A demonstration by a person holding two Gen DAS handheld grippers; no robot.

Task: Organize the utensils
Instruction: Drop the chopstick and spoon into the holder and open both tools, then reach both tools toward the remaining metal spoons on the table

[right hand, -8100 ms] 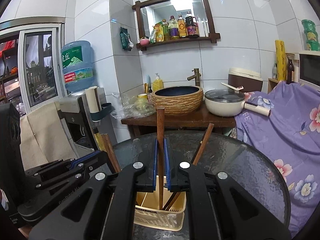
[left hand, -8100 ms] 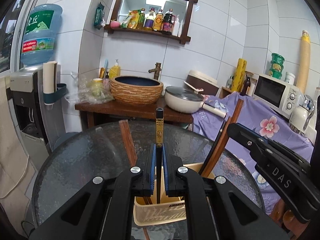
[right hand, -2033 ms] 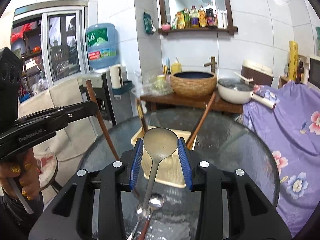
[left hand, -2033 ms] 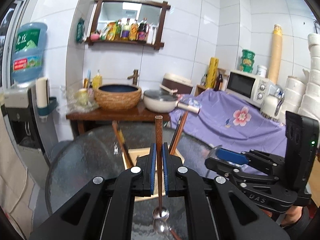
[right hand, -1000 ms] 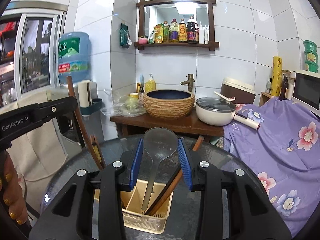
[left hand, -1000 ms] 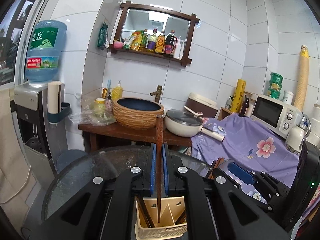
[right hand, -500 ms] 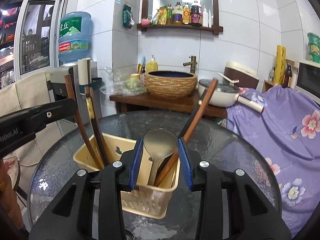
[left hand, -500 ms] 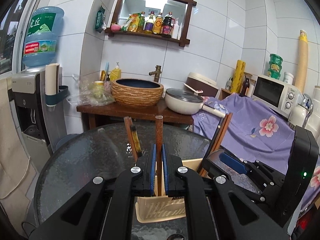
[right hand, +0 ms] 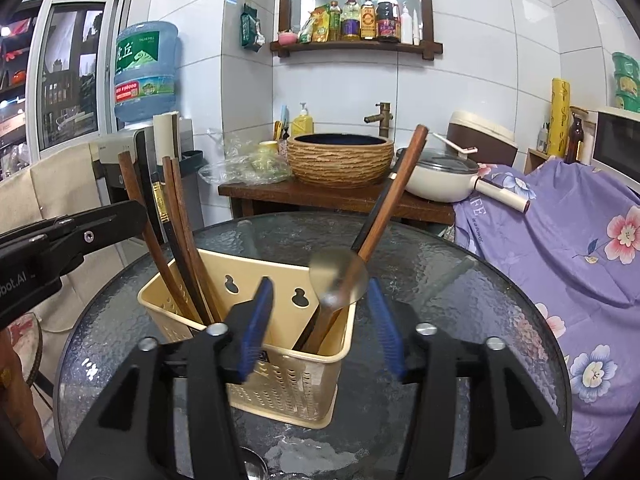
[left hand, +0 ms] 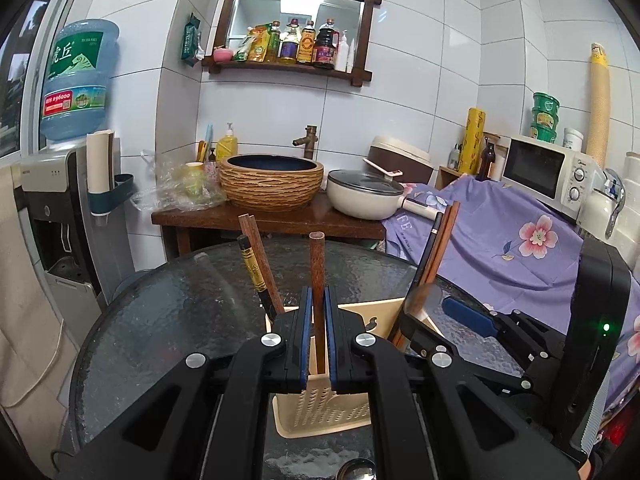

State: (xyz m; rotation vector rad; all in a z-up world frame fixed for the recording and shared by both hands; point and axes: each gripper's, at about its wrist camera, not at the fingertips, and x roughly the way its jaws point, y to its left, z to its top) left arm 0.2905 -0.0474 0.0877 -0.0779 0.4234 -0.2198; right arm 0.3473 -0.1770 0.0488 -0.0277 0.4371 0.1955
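Lighting: bright, even, indoor. Source: ceiling lamp, seen as a white patch reflected in the mirror (left hand: pixel 298 8); daylight at the window (right hand: pixel 70 76) far left of the right claw (right hand: pixel 320 320). Glare: soft sheen on the wall tiles (right hand: pixel 472 56) and on the glass table (left hand: pixel 168 312) ahead of the left claw (left hand: pixel 316 336).
Shadows: faint, diffuse.
Distortion: strong fisheye; walls bow, corners vignette to black.
Blur: the ladle (right hand: pixel 338 280) between the opening right claw's pads is motion-smeared; the pads are slightly soft. Background sharp.
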